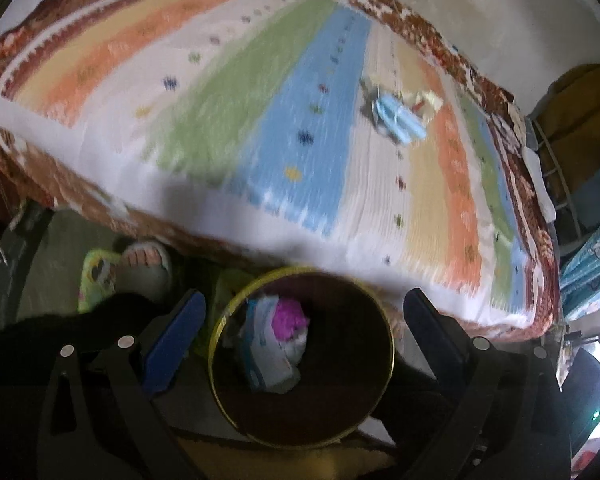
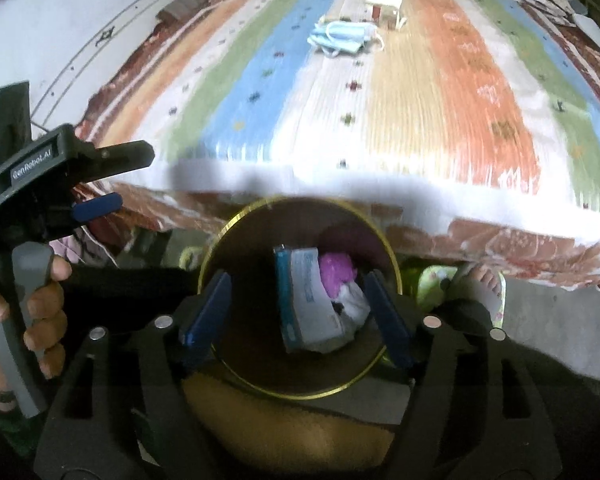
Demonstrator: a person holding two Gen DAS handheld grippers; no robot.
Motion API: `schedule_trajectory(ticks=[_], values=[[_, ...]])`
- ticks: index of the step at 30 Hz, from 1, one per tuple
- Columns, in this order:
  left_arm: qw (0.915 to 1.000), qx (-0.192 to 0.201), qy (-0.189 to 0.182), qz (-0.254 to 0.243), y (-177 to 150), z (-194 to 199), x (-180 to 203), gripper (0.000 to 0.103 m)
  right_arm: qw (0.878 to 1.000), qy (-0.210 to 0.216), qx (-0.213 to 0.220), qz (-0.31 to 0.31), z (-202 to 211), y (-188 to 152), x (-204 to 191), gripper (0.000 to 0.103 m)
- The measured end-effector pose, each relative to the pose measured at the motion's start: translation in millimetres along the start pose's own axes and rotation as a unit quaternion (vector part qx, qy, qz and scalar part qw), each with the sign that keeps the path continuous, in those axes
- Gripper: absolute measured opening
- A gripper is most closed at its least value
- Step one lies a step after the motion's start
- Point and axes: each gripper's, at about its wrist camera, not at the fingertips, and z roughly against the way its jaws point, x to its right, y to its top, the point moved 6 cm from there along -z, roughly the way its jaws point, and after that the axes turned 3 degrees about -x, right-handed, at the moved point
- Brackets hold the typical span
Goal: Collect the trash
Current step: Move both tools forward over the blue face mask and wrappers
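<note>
A dark round bin with a gold rim [image 1: 217,332] [image 2: 236,218] stands on the floor against the bed. Inside it lie a white-and-blue packet [image 1: 270,354] [image 2: 310,300] and a magenta wad [image 1: 288,316] [image 2: 336,272]. My left gripper [image 1: 304,300] hangs open above the bin with nothing between its blue pads; in the right wrist view the left gripper [image 2: 126,178] shows at the left, held by a hand. My right gripper [image 2: 297,276] is also open over the bin, empty. On the bed lie blue face masks [image 1: 400,118] [image 2: 342,38] and a small cream box [image 1: 424,100] [image 2: 386,10].
A striped blanket [image 1: 228,120] [image 2: 440,100] covers the bed, whose edge overhangs the bin. A person's sandalled foot [image 1: 148,264] [image 2: 480,280] rests on the floor beside the bin. A yellow cloth [image 2: 284,432] lies in front. A metal rack [image 1: 556,176] stands at the far right.
</note>
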Motion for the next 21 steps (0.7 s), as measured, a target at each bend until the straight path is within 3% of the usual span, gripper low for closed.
schedule_trajectory(ticks=[13, 18, 21], values=[[0.9997, -0.014, -0.019, -0.011, 65, -7, 21, 0.097, 0.999, -0.010, 0.050, 0.006, 27, 93, 20, 0.079], [0.9979, -0.027, -0.059, 0.006, 92, -21, 28, 0.097, 0.999, 0.011, 0.050, -0.012, 21, 117, 28, 0.083], [0.9973, -0.028, -0.068, -0.008, 107, -31, 37, 0.097, 0.998, 0.000, 0.064, -0.005, 17, 137, 31, 0.084]])
